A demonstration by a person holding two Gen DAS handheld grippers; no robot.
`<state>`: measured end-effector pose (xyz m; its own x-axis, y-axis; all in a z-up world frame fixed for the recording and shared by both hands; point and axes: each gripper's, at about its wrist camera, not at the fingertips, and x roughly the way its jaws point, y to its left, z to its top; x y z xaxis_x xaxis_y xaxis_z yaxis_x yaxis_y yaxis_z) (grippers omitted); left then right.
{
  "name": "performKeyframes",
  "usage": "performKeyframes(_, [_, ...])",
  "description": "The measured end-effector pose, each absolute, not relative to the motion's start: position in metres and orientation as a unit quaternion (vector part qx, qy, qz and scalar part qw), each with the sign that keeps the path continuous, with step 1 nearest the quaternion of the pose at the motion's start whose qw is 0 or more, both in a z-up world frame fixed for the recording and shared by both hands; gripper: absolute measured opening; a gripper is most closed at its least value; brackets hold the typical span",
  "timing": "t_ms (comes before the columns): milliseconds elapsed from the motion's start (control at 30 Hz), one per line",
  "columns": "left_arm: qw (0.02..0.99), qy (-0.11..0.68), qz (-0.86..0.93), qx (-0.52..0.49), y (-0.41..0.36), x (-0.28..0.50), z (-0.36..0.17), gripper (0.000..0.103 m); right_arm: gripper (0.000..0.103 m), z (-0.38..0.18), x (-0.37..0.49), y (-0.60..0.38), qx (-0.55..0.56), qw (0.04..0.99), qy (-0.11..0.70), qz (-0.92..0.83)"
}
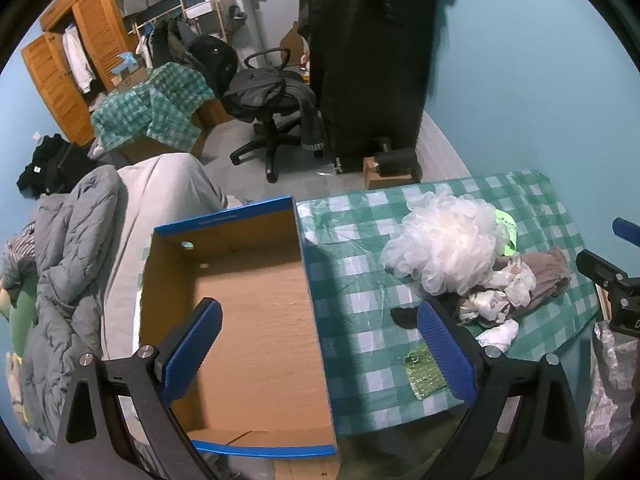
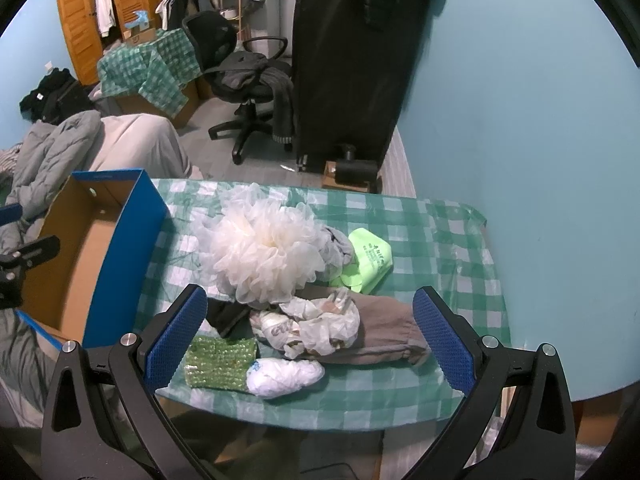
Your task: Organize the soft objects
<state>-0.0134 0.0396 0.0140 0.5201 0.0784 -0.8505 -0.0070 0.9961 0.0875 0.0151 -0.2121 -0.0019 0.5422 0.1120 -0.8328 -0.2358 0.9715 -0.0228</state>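
A pile of soft things lies on the green checked table (image 2: 440, 240): a white mesh bath pouf (image 2: 264, 248) (image 1: 444, 240), a crumpled printed plastic bag (image 2: 320, 324), a brown cloth (image 2: 384, 332), a neon green mask (image 2: 368, 258), a green sequined pad (image 2: 220, 364) (image 1: 424, 370), a white bundle (image 2: 284, 376) and a dark cloth (image 2: 228, 316). An empty blue cardboard box (image 1: 248, 320) (image 2: 132, 248) stands at the table's left. My left gripper (image 1: 320, 352) is open over the box's right wall. My right gripper (image 2: 308, 344) is open just before the pile.
A black wardrobe (image 2: 352, 60) and an office chair (image 2: 240, 80) stand behind the table. A bed with grey quilts (image 1: 72, 260) lies left of the box. The blue wall (image 2: 520, 120) runs along the right. A plastic bag (image 1: 612, 380) hangs at the table's right edge.
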Motion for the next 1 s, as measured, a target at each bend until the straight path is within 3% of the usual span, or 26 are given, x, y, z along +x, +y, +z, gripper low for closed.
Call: performKeyframes(1000, [0.868,0.496,0.031,0.005,0.054,-0.019,0.013,0.099,0.102,0.004,0.017,-0.202,-0.075,0.874,0.466,0.115])
